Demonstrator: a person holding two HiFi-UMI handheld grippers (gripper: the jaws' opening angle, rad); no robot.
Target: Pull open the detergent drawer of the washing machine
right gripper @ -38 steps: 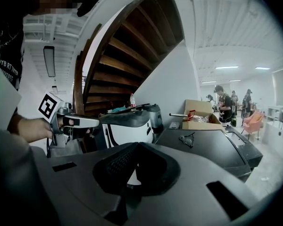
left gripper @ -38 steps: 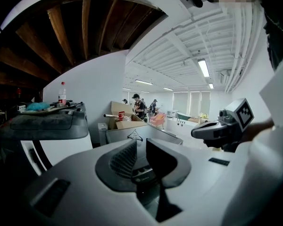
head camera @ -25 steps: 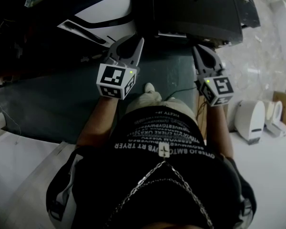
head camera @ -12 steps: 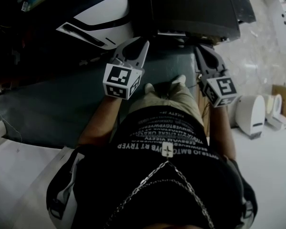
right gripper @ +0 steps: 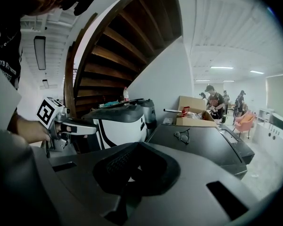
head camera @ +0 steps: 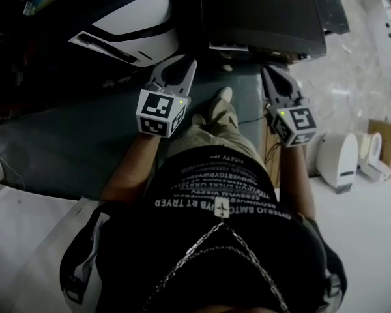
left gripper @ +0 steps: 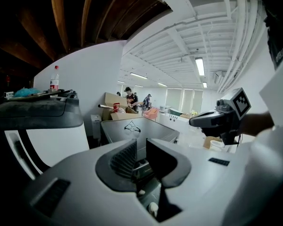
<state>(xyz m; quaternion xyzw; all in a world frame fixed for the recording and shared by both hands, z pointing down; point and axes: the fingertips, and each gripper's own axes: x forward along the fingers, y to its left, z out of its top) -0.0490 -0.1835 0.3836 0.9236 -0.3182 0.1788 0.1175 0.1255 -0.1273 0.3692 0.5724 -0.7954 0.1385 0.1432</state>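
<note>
left gripper [head camera: 182, 67]: jaws slightly spread, empty | right gripper [head camera: 268, 74]: jaws pressed together, empty | dark machine [head camera: 260, 12], possibly the washer: top centre

the person wears a black t-shirt [head camera: 215, 194] with rows of white letters, a silver chain [head camera: 225, 237], tan trousers [head camera: 212, 132] and a pale shoe [head camera: 223, 96]. the left gripper [head camera: 182, 64] and right gripper [head camera: 272, 72] are grey. each has a white cube [head camera: 158, 113] with black squares and a tiny green light [head camera: 180, 99].
</note>
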